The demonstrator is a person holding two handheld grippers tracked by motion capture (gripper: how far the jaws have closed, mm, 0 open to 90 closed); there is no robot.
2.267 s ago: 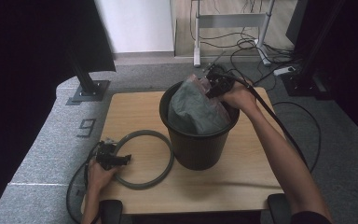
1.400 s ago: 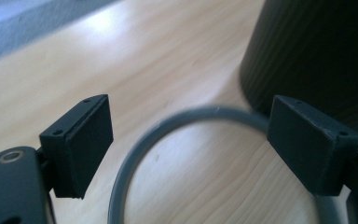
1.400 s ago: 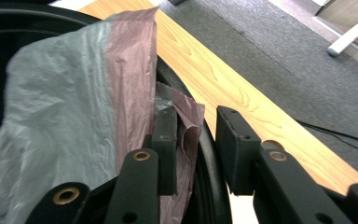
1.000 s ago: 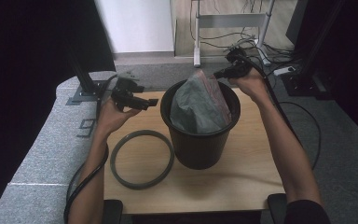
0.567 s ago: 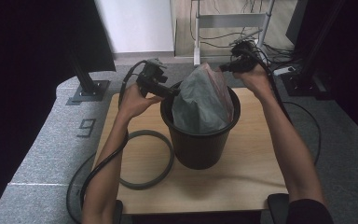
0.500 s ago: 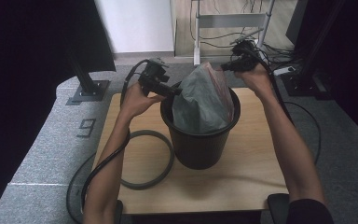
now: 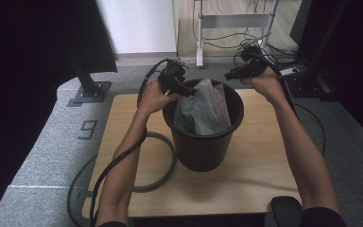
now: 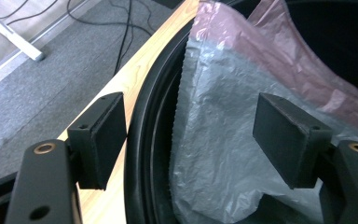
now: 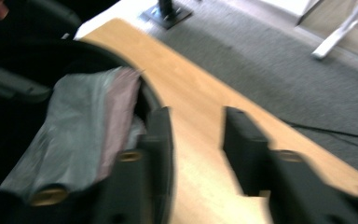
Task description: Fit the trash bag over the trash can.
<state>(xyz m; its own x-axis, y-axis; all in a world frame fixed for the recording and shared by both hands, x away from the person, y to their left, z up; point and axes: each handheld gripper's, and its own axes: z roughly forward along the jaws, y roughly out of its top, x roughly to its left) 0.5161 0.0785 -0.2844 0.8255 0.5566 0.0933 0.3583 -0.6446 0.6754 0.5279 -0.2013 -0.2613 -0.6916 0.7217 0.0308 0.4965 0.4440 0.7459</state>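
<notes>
The high view looks down on the table; both gripper views, close in, share the bin rim and bag.

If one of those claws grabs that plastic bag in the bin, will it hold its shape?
Probably not. The bag looks thin, see-through and creased, so it should crumple and drape. It seems very light, and likely slippery between the pads.

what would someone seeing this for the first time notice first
A black bucket stands in the middle of the wooden table, with a crumpled grey and pink plastic bag sticking up out of it. Both grippers are held open at its far rim: the left gripper straddles the rim and the bag's edge, the right gripper hovers just beyond the far right side. A dark ring lies flat beside the bucket.
</notes>
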